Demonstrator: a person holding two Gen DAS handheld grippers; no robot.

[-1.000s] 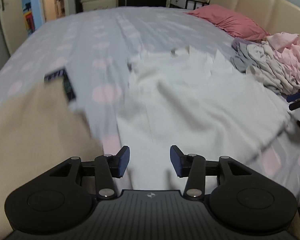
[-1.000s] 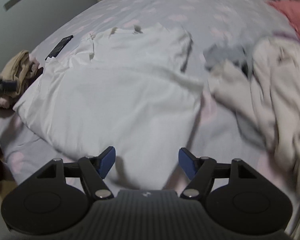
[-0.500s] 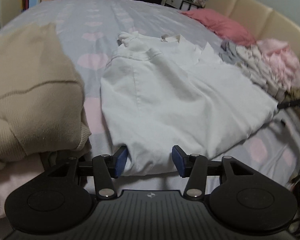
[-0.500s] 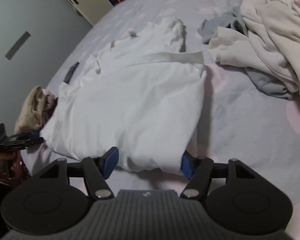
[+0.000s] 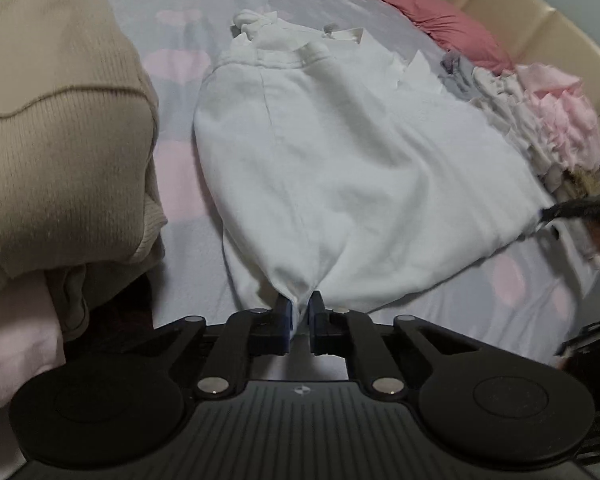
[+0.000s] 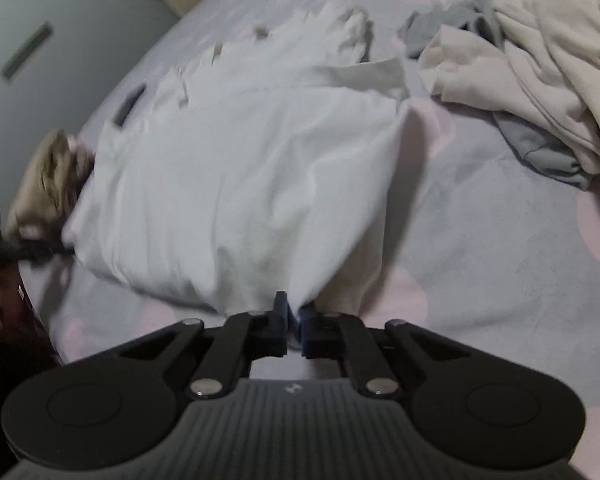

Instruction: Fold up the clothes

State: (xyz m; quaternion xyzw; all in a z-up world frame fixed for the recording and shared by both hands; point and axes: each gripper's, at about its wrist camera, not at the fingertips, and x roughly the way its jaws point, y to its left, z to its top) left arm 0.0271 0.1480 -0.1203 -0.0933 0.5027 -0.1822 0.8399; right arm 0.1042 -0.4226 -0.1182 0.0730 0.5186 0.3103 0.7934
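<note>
On the bed, left to right:
Far left: a beige knit sweater (image 5: 56,128) lies folded on a pale pink garment (image 5: 16,344), just beside the white garment; this pile reads as folded work.
Left gripper (image 5: 299,312): low at the near edge of the bed (image 5: 480,292), its jaws pinched onto one near corner of the white garment, cloth bunched between the blue pads.
White garment (image 5: 340,168): spread flat over the bedspread, collar end away from the person, near hem held at both corners. No fold across the body shows.
Right gripper (image 6: 293,314): also low at the near edge, jaws clamped on the other near corner, which rises in a tented ridge toward them. In the left view it appears at the far right, blurred.
Far right: a loose heap of cream clothes (image 6: 540,60), grey ones and pink clothes (image 5: 556,120), crumpled, well apart from the folded pile.
Progress: some pieces folded, one in hand and flat, a heap left; my judgement is mid-task.
Pose: both grippers level, pointing up the bed, set apart along the hem, suited to lifting it toward the collar.
</note>
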